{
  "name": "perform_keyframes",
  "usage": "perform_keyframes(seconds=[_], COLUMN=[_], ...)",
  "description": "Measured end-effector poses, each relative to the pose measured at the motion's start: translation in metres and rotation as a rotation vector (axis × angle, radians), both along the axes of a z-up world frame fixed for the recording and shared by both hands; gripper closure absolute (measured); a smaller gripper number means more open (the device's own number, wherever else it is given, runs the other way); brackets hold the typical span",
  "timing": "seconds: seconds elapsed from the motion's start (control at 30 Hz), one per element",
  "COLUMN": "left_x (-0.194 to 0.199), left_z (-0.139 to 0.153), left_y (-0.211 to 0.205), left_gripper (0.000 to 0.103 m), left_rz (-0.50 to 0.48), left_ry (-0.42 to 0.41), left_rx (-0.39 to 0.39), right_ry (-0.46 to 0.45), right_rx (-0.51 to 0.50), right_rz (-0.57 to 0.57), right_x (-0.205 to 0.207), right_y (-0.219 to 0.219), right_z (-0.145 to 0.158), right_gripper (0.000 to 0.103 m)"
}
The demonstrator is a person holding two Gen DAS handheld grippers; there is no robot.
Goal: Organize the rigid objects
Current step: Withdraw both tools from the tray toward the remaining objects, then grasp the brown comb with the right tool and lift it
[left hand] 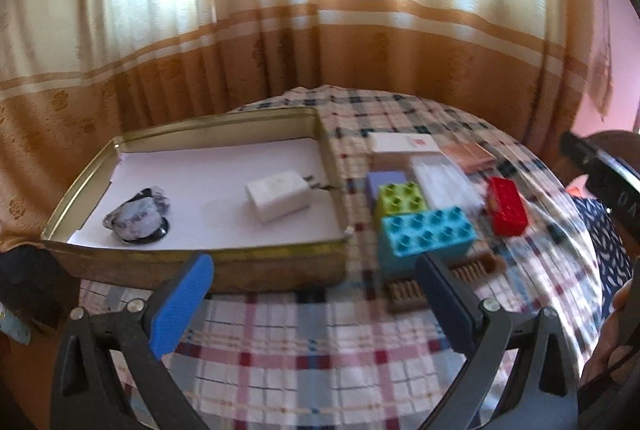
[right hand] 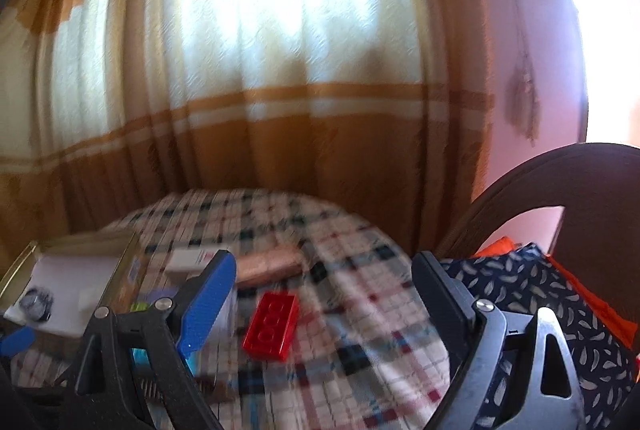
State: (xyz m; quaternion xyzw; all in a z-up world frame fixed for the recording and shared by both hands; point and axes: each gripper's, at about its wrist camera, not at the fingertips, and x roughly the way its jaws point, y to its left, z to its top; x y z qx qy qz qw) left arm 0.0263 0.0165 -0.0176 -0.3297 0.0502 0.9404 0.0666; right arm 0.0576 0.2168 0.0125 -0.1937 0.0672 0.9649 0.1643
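Note:
An open gold tin (left hand: 260, 266) lined with white paper holds a white charger plug (left hand: 278, 196) and a dark watch (left hand: 138, 220). Right of the tin lie a blue brick (left hand: 426, 230), a green brick (left hand: 400, 198), a purple block (left hand: 384, 182) and a red brick (left hand: 506, 206). My left gripper (left hand: 315, 262) stands open just before the tin's front right corner, with nothing between its fingers. My right gripper (right hand: 324, 262) is open too, above the checked cloth, and the red brick (right hand: 272, 326) lies on the cloth below the gap, nearer the blue-padded finger (right hand: 208, 302).
A white box (left hand: 402, 144), a clear plastic case (left hand: 440, 178), a brown card (left hand: 468, 152) and a brown brush (left hand: 440, 282) share the checked tablecloth (left hand: 320, 350). A wooden chair (right hand: 560, 182) with a dark patterned cloth (right hand: 540, 294) stands at the table's right. Curtains hang behind.

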Motion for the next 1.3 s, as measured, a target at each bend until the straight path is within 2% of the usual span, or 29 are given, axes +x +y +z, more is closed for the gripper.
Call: perform_keyframes(seconds=[0.17,0.3,0.5,0.67,0.77,0.8,0.87,0.9,0.97,1.07,1.13,1.23,1.3], left_x=[0.01,0.013,0.016,0.02,0.023,0.026,0.031,0.031,0.027,0.019,0.017,0.016,0.019], left_z=[-0.014,-0.014,-0.016,-0.014,-0.012,-0.01,-0.009,-0.009,-0.012,-0.018,-0.02,-0.021,-0.021], left_y=[0.005,0.001,-0.008,-0.013,-0.021,-0.025,-0.036,-0.041,-0.052,-0.065,-0.07,-0.071,-0.07], left_gripper=[0.001,0.001,0.001,0.001,0.001,0.001,0.001,0.001,0.001,0.001,0.001,0.001,0.001], left_rz=[-0.04,-0.032,-0.02,0.004,0.009,0.018,0.049,0.071,0.122,0.154,0.164,0.165,0.165], left_ry=[-0.053,-0.046,-0.044,-0.008,0.016,0.032,0.063,0.069,0.046,-0.015,-0.027,-0.035,-0.025], left_rx=[-0.005,0.001,0.045,0.063,0.104,0.123,0.171,0.192,0.238,0.312,0.343,0.356,0.357], right_ry=[-0.178,-0.231,-0.384,-0.429,-0.455,-0.465,-0.482,-0.497,-0.489,-0.502,-0.512,-0.543,-0.577], right_rx=[-0.049,-0.1,-0.119,-0.124,-0.144,-0.148,-0.178,-0.2,-0.185,-0.165,-0.16,-0.143,-0.172], right_rz=[0.161,0.297,0.517,0.653,0.682,0.683,0.696,0.707,0.721,0.77,0.804,0.863,0.928], right_x=[-0.006,-0.008,-0.038,-0.054,-0.064,-0.067,-0.073,-0.075,-0.073,-0.066,-0.059,-0.043,-0.032], right_y=[-0.007,-0.014,-0.027,-0.041,-0.043,-0.043,-0.041,-0.041,-0.044,-0.053,-0.057,-0.062,-0.063], right_z=[-0.028,-0.034,-0.047,-0.048,-0.05,-0.052,-0.056,-0.06,-0.06,-0.059,-0.058,-0.057,-0.056], right_gripper=[0.012,0.012,0.012,0.012,0.013,0.014,0.024,0.025,0.026,0.028,0.031,0.036,0.036])
